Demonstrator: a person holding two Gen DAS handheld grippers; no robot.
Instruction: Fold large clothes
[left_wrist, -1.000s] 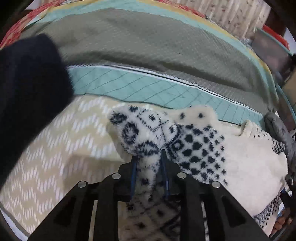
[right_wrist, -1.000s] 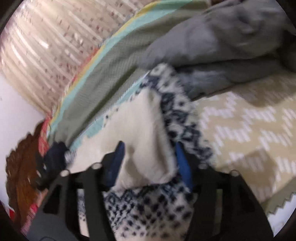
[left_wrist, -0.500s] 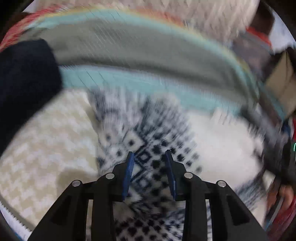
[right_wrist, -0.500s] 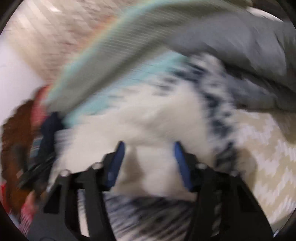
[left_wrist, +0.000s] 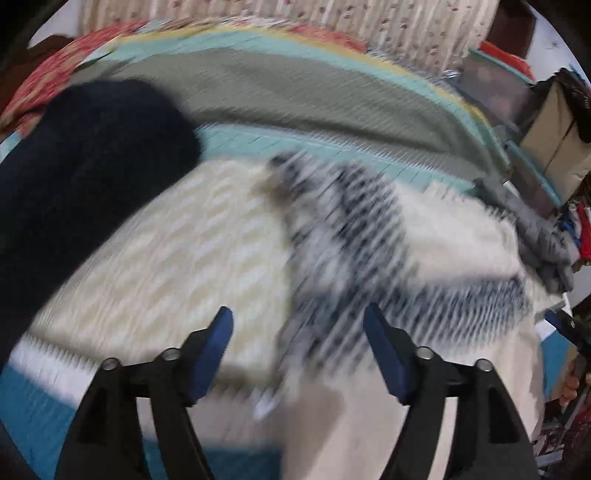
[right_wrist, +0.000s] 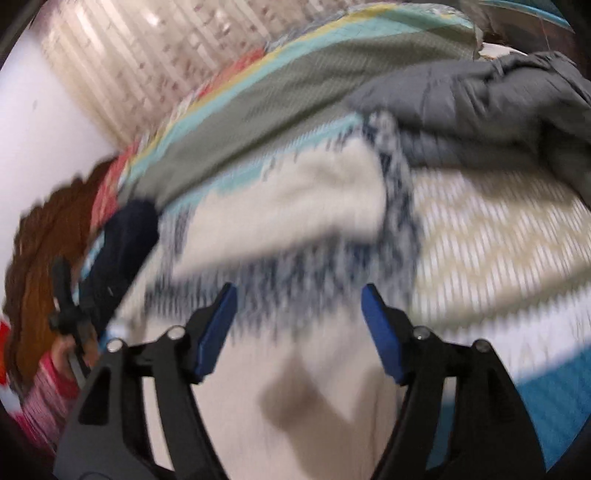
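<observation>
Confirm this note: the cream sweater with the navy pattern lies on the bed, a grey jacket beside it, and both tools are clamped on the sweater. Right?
Not quite. Neither tool is clamped: the left tool and right tool are opening, pads clear of the sweater, as each wrist view shows. The grey jacket does lie beside it.

No text, label, brand, number or sign can be read in either wrist view; motion blur smears both, and the sharper parts carry only woven patterns.

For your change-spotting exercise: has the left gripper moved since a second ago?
Yes. The left gripper has let go and backed toward the viewer, off the cream and navy patterned fleece garment, measured against the teal bedspread stripe; its fingers are opening.
</observation>
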